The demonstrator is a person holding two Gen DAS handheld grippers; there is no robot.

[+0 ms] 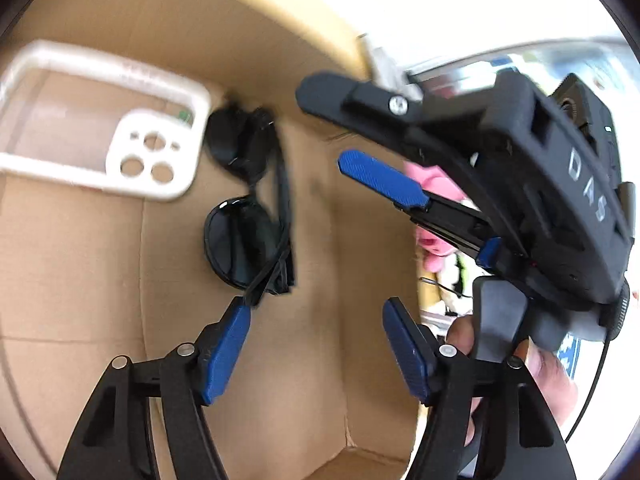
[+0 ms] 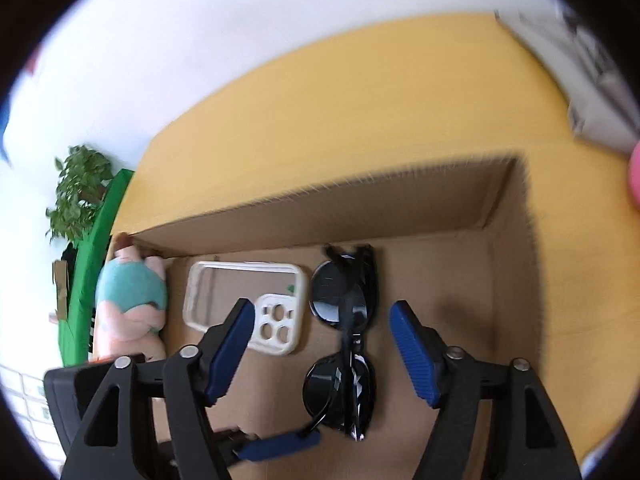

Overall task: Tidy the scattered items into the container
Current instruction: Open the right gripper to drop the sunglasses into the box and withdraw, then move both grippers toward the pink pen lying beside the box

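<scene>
Cardboard walls surround both claws now: the box (image 2: 400, 208) sits on the yellow tabletop (image 2: 360, 100), and the black sunglasses (image 2: 344, 344) lie folded on its floor, just beside the white phone case (image 2: 248, 304), which rests nearer the box's far wall. Your left claw (image 1: 316, 344) stands wide apart and grips nothing, though one blue pad (image 1: 224, 356) seems to touch the tip of a temple arm. Your right claw (image 2: 324, 352) is equally spread and empty, straddling the sunglasses without pressing on them.

The main risk, as I judge it, is the withdrawal. If you lift the left claw carelessly, that pad could catch the temple tip and drag the sunglasses up or flip them onto the phone case. The two claws are also crowded close inside the box, so pulling both out together could knock them against each other or against a wall and shift the box. A pink and teal plush toy (image 2: 132, 304) sits outside at the box's corner; a shifted box could push it about.
</scene>
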